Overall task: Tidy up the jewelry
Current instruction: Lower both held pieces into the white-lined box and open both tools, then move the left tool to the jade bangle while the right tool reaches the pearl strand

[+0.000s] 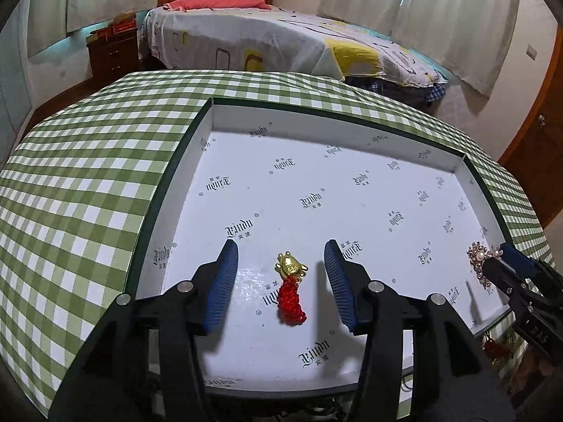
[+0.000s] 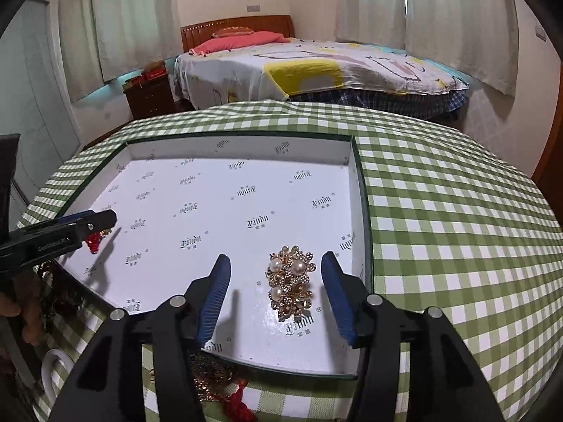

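Note:
A wide shallow white box [image 1: 211, 119] with a dark green rim lies on the checked table. A gold charm on a red knotted cord [image 1: 290, 281] lies in it, between the open fingers of my left gripper [image 1: 281, 249]. A gold flower brooch with pearls [image 2: 292, 281] lies near the box's right wall [image 2: 362, 211], between the open fingers of my right gripper [image 2: 276, 263]. In the left wrist view the brooch [image 1: 480, 256] shows at the right beside the right gripper [image 1: 506, 260]. In the right wrist view the left gripper [image 2: 105, 218] shows at the left over the red cord [image 2: 94, 241].
More gold and red jewelry [image 2: 221, 383] lies on the green checked tablecloth [image 2: 440, 211] in front of the box. A white cup handle [image 2: 52, 362] shows at lower left. A bed [image 1: 264, 42] and a wooden nightstand [image 1: 112, 52] stand beyond the table.

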Demonstrator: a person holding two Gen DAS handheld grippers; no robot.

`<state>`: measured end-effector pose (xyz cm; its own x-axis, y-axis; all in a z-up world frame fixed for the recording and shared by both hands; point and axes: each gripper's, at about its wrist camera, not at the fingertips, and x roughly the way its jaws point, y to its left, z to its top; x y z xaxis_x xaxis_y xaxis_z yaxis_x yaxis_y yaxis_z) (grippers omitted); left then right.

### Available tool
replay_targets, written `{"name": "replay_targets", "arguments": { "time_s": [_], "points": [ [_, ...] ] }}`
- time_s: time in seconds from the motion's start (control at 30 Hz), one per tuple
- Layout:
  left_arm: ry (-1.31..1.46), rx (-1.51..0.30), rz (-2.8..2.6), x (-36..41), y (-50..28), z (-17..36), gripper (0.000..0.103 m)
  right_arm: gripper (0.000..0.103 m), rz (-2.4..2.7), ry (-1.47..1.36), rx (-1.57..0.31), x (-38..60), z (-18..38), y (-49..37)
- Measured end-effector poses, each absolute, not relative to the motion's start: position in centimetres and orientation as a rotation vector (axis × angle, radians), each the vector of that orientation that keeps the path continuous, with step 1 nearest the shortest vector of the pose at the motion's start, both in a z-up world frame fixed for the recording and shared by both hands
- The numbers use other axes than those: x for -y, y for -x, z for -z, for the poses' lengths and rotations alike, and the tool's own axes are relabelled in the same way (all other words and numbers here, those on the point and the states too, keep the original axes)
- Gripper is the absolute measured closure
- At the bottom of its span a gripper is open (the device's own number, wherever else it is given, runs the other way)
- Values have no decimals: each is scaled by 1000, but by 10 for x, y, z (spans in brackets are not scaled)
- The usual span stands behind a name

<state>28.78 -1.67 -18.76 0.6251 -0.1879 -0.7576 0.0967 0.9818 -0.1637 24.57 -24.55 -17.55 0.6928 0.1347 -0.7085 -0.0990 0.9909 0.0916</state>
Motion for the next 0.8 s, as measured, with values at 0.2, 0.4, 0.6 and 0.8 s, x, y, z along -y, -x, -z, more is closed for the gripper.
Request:
{"name": "replay_targets", "arguments": {
  "time_s": [0.2,0.4,0.6,0.8],
  "points": [
    [130,-847,173,13,-279,174,47,50,-114,-71,-766,251,167,-237],
    [106,-771,161,15,-253,152,43,49,-109,-66,-738,247,160,-213],
    [96,-715,138,15,-209,141,40,49,-115,-72,-725,242,159,-185],
    [83,-682,124,13,-166,139,37,48,-139,-60,-703,233,161,-150]
  ]
}}
